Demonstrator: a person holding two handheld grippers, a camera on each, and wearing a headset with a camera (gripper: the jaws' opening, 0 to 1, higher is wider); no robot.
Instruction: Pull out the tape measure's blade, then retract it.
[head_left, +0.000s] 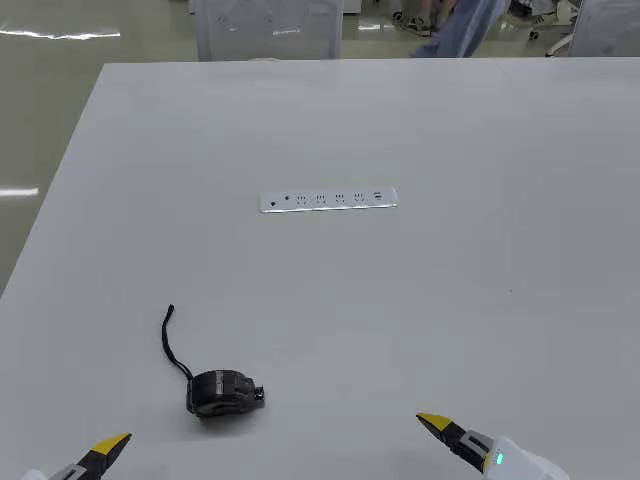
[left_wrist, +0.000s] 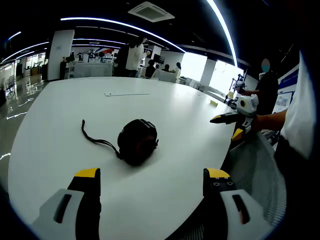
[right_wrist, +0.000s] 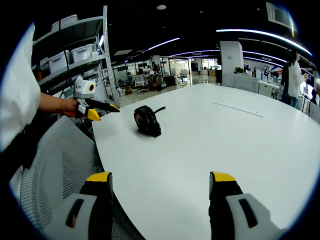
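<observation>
A black tape measure (head_left: 222, 391) lies on the white table (head_left: 400, 300) near its front edge, with its wrist strap (head_left: 172, 340) trailing away from it. No blade is out of the case. My left gripper (head_left: 108, 445) is low at the left, short of the tape measure, and my right gripper (head_left: 438, 424) is well off to its right. In the left gripper view the tape measure (left_wrist: 137, 141) sits ahead of the open left gripper (left_wrist: 152, 175). The right gripper view has the tape measure (right_wrist: 147, 120) farther off beyond the open right gripper (right_wrist: 161, 177). Nothing is held.
A white power strip (head_left: 328, 200) lies flat mid-table. A mesh chair (right_wrist: 55, 170) stands at the table's near edge. People stand in the background beyond the far side (left_wrist: 134, 54). Shelving with bins (right_wrist: 75, 55) is off to one side.
</observation>
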